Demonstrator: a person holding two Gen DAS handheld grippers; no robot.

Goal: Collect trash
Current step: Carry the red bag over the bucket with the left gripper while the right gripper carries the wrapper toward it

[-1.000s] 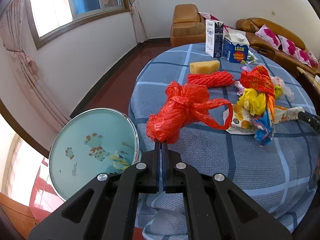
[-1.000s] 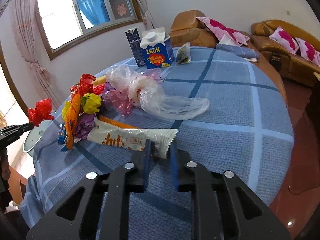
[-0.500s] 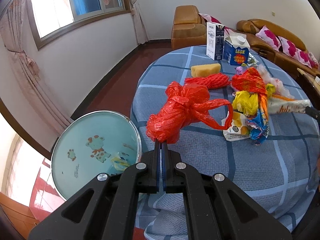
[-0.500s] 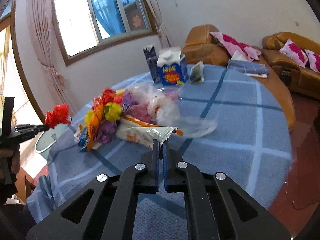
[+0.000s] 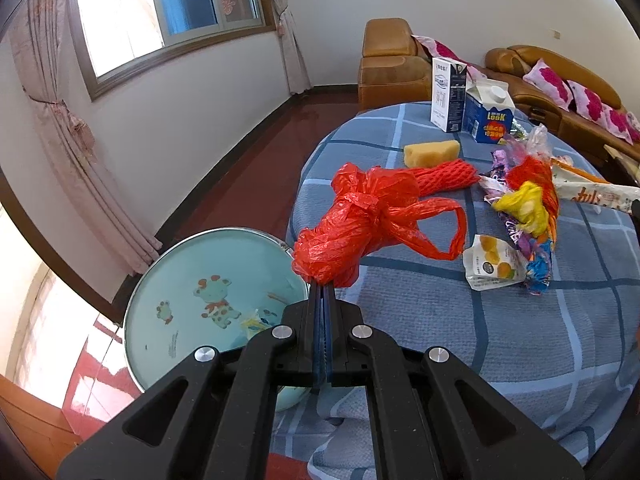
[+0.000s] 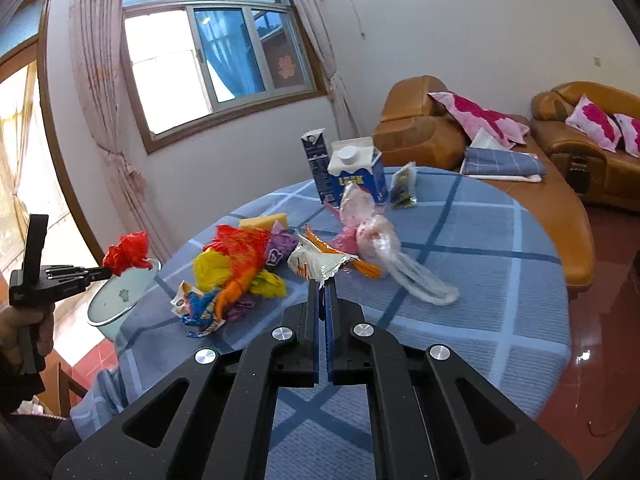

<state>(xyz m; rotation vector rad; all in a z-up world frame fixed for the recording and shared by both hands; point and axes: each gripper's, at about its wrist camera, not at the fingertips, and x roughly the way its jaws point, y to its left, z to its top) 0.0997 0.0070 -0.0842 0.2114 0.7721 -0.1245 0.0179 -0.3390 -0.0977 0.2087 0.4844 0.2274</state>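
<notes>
My left gripper (image 5: 322,286) is shut on a crumpled red plastic bag (image 5: 368,220), held in the air above the table's left edge and beside the pale blue enamel basin (image 5: 200,292). In the right wrist view that left gripper (image 6: 100,270) shows at far left with the red bag (image 6: 128,256) over the basin (image 6: 120,300). My right gripper (image 6: 323,286) is shut on the torn end of a white snack wrapper (image 6: 316,260), lifted off the blue checked tablecloth (image 6: 480,280). The same wrapper (image 5: 592,192) appears at the left wrist view's right edge.
A heap of coloured wrappers (image 6: 236,276), a clear plastic bag (image 6: 400,256), a yellow sponge (image 5: 432,152), a red foam net (image 5: 444,174) and two cartons (image 5: 468,100) lie on the round table. Brown sofas (image 6: 580,152) stand behind. Red floor surrounds the table.
The right gripper closed on the white wrapper's end and lifted it off the cloth, tilting upward. The left gripper kept the red bag near the basin with little movement.
</notes>
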